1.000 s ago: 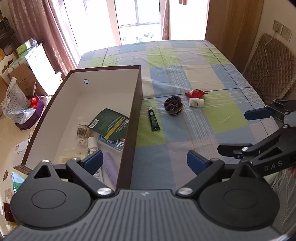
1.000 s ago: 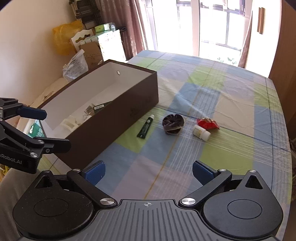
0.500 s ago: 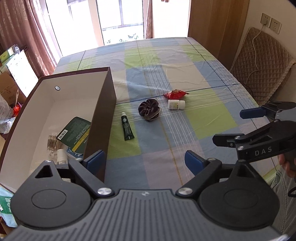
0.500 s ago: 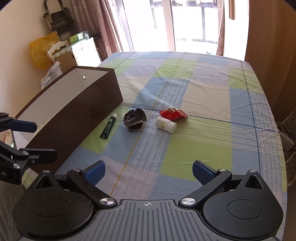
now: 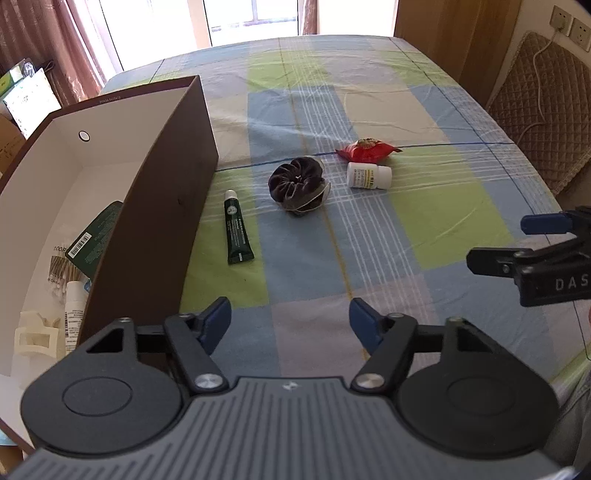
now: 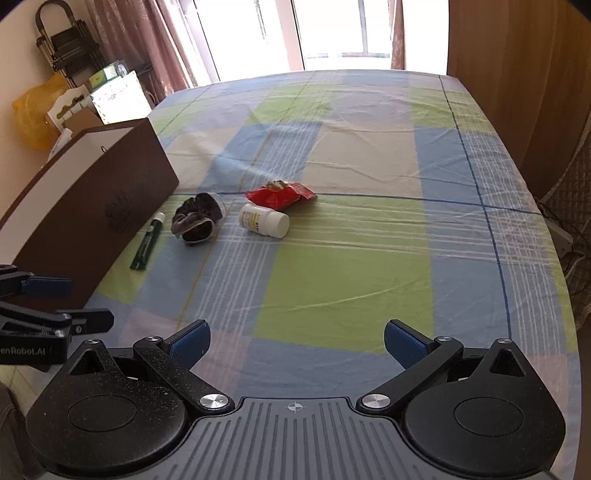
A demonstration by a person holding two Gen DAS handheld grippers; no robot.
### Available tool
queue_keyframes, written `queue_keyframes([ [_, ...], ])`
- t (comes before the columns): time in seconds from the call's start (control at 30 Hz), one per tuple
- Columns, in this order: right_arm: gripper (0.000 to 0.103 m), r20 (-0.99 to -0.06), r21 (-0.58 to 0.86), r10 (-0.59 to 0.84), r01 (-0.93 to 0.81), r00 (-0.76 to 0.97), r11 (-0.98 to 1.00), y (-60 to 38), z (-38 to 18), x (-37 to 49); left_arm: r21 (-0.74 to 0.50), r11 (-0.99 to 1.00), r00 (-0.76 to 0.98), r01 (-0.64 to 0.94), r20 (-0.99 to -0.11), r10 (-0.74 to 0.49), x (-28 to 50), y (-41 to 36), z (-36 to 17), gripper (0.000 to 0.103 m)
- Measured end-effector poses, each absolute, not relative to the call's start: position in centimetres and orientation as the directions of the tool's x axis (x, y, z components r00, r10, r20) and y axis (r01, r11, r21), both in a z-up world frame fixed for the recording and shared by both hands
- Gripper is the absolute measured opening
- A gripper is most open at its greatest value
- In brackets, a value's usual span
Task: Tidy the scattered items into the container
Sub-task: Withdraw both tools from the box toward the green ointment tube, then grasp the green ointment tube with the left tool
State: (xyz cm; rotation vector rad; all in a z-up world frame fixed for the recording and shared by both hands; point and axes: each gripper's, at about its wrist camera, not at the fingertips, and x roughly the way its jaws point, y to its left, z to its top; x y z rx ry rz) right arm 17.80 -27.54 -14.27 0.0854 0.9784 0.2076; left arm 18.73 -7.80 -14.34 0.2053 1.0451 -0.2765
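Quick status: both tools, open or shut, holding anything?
Left tool: open, empty.
Right tool: open, empty.

Bright daylight pours through tall windows (image 6: 332, 33) beyond the far end of the desk (image 6: 369, 155), which wears a checked blue, green and beige cloth. Pinkish-brown curtains (image 6: 147, 40) hang at left; a wooden panel (image 6: 517, 74) stands at right, beside a quilted chair (image 5: 539, 103).

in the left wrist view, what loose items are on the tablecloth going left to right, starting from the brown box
brown box → green tube → dark scrunchie → white pill bottle. The red packet sits just behind the bottle and overlaps it sideways, so it is left out.
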Motion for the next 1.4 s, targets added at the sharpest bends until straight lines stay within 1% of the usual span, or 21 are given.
queue_keyframes([
  [0.1,0.103,-0.825,0.155,0.189,-0.109,0.533,0.982,-28.1,-15.1,18.5,0.046,0.956,0.475,0.290,-0.874,-0.102,20.5,-7.9,-15.6,0.054],
  [0.33,0.103,-0.841,0.180,0.170,-0.032,0.514,0.983,-29.6,-16.3,19.4,0.093,0.964,0.496,0.249,-0.867,-0.044,24.7,-8.8,-18.0,0.053],
  [0.53,0.103,-0.849,0.192,0.158,0.015,0.505,0.981,-30.3,-16.8,19.7,0.136,0.968,0.502,0.212,-0.865,0.012,26.4,-9.4,-19.8,0.037],
  [0.6,0.103,-0.847,0.203,0.162,0.025,0.507,0.979,-30.4,-16.9,19.8,0.126,0.968,0.507,0.215,-0.862,0.000,26.1,-9.6,-20.0,0.023],
  [0.7,0.103,-0.841,0.222,0.175,0.033,0.512,0.974,-30.6,-16.9,19.8,0.110,0.972,0.506,0.207,-0.862,-0.010,24.9,-9.4,-19.8,0.019],
  [0.93,0.103,-0.838,0.218,0.184,0.007,0.514,0.976,-29.9,-16.9,19.8,0.054,0.981,0.467,0.187,-0.883,-0.041,21.1,-8.6,-19.3,0.020],
  [0.97,0.103,-0.837,0.217,0.185,0.003,0.515,0.976,-29.8,-16.9,19.8,0.037,0.983,0.458,0.178,-0.888,-0.049,21.1,-8.5,-19.3,0.025],
  [1.0,0.103,-0.837,0.216,0.185,0.002,0.516,0.976,-29.7,-16.9,19.8,0.029,0.986,0.458,0.162,-0.888,-0.050,21.3,-8.4,-19.3,0.039],
  [1.03,0.103,-0.837,0.215,0.184,0.000,0.516,0.977,-29.7,-17.0,19.8,0.027,0.989,0.465,0.143,-0.884,-0.043,21.7,-8.3,-19.2,0.043],
  [1.17,0.103,-0.836,0.217,0.187,-0.003,0.516,0.976,-29.7,-17.2,19.8,0.017,0.996,0.483,0.091,-0.875,-0.029,23.7,-8.0,-19.3,0.043],
  [1.2,0.103,-0.835,0.218,0.189,-0.006,0.516,0.976,-29.6,-17.3,19.9,0.010,0.997,0.481,0.082,-0.876,-0.030,24.2,-7.9,-19.5,0.040],
  [1.23,0.103,-0.835,0.217,0.191,-0.009,0.516,0.976,-29.6,-17.4,19.9,0.009,0.997,0.485,0.081,-0.874,-0.031,24.5,-7.8,-19.6,0.041],
  [1.27,0.103,-0.834,0.218,0.194,-0.014,0.517,0.976,-29.5,-17.4,19.9,0.013,0.996,0.493,0.087,-0.869,-0.032,24.5,-7.9,-19.7,0.035],
  [1.3,0.103,-0.831,0.219,0.199,-0.024,0.519,0.975,-29.4,-17.4,19.9,0.015,0.995,0.500,0.098,-0.865,-0.036,24.2,-7.9,-19.7,0.024],
  [1.33,0.103,-0.825,0.226,0.214,-0.042,0.523,0.973,-29.1,-17.4,20.0,0.015,0.993,0.505,0.114,-0.862,-0.045,23.8,-7.9,-19.7,0.018],
  [1.37,0.103,-0.819,0.233,0.230,-0.061,0.526,0.971,-28.9,-17.3,20.1,0.016,0.992,0.507,0.126,-0.860,-0.050,23.3,-7.8,-19.7,0.014],
  [1.4,0.103,-0.812,0.240,0.246,-0.081,0.530,0.967,-28.6,-17.2,20.2,0.018,0.991,0.508,0.134,-0.860,-0.053,22.6,-7.7,-19.7,0.014],
])
